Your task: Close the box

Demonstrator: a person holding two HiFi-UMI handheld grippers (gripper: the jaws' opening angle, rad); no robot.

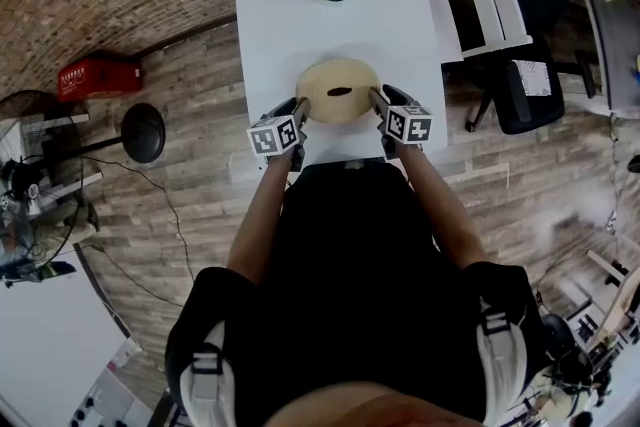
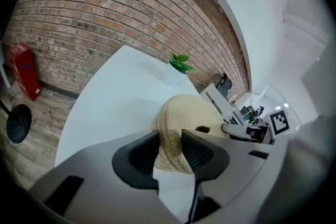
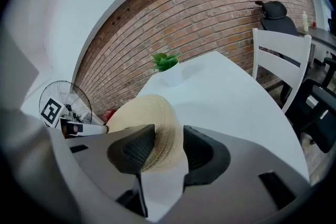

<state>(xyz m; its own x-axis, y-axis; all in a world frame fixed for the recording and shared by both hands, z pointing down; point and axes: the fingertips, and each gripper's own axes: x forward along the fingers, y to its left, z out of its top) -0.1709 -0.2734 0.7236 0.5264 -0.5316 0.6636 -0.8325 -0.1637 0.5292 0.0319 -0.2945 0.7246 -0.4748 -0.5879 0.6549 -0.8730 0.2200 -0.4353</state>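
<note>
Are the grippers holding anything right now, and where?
The left hand-held gripper pinches the box by its left rim; right hand-held gripper straddles the right rim, apparently loose.

Grey left tool (image 2: 169, 139) and right tool (image 3: 169, 131) have black pads (image 2: 137, 160).

left forearm (image 1: 262, 205) reaches toward 1 o'clock | left gripper (image 1: 303, 107) at 9 o'clock of box (image 1: 340, 91), jaws pressed on its woven side | right forearm (image 1: 428, 205) reaches toward 11 o'clock | right gripper (image 1: 377, 98) at 3 o'clock, jaws spread, box side loose between | both tilted down
</note>
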